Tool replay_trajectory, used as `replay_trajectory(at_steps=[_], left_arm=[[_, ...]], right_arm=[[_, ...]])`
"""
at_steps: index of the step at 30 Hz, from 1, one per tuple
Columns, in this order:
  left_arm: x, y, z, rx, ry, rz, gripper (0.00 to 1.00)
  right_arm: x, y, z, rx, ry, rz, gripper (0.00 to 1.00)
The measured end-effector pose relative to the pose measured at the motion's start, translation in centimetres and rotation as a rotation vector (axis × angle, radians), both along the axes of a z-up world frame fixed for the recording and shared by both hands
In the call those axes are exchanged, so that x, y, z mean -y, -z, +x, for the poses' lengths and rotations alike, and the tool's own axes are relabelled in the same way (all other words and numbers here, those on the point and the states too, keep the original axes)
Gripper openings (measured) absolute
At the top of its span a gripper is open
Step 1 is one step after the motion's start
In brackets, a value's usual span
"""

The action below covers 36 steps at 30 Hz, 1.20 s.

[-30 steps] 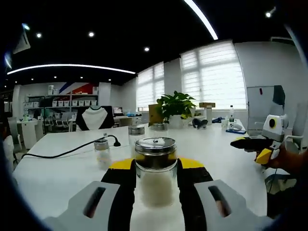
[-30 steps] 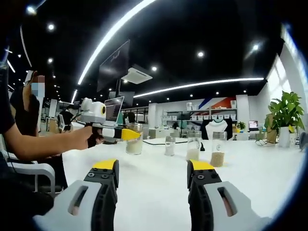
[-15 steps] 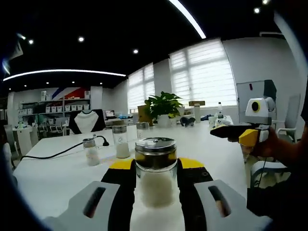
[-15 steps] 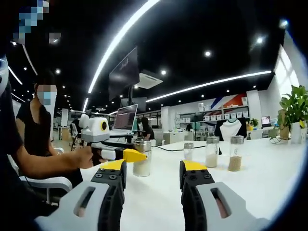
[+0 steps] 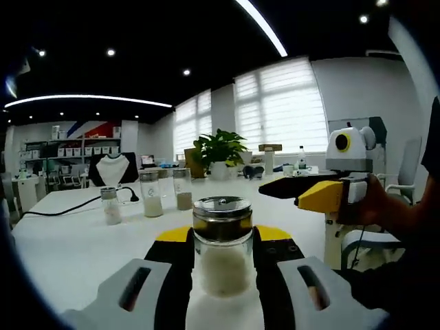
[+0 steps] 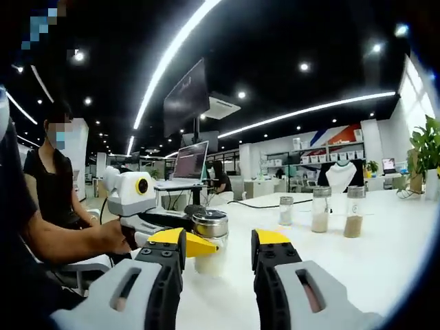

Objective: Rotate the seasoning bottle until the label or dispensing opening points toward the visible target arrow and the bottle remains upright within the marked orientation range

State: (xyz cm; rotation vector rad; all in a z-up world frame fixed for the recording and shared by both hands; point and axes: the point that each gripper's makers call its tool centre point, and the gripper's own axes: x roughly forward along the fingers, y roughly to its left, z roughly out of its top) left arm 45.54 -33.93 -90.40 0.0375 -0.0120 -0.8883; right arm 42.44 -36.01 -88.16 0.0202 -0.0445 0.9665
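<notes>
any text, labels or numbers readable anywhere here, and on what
None can be read.
Seasoning bottle held by the left gripper: no label showing.
Laptop screen: lit, content too small to read.
Shelf boxes: markings too blurred to read.
Three bottles on the table: no label legible.

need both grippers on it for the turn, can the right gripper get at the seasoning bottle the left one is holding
Probably yes. The right gripper is open, with the seasoning bottle just beyond its jaws and nothing between. The left gripper already clamps the glass sides, so the free part looks like the metal lid.
</notes>
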Motion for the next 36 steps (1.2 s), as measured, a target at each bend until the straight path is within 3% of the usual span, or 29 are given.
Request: replay_trajectory(at_steps=[4,14,25,33,36], left_arm=[[0.4,0.4,-0.5,-0.004,0.012,-0.002,0.35],[1.5,1.4,-2.9,0.008,0.040,0.027,0.35],[1.6,1.4,-3.9,0.042,0.040,0.051,0.35],[2.2,1.7,-4.2,0.048,0.065,0.071,0.35],[2.3,2.0,-4.0,0.049,0.072,0.068,0.36]], right_arm=[[-0.7,0.4,0.0,0.006,0.006,-0.041,0.36],[-1.3,1.0,-0.6,-0.036,-0.033,-0.044,0.32],[-2.4,1.3,-1.8,-0.087,-0.093,-0.043,0.28],[-2.3,1.8,-1.8,-0.094,-0.084,-0.080,0.28],[-2.2,2.0,-1.7,-0.050,-0.052,-0.146,0.27]])
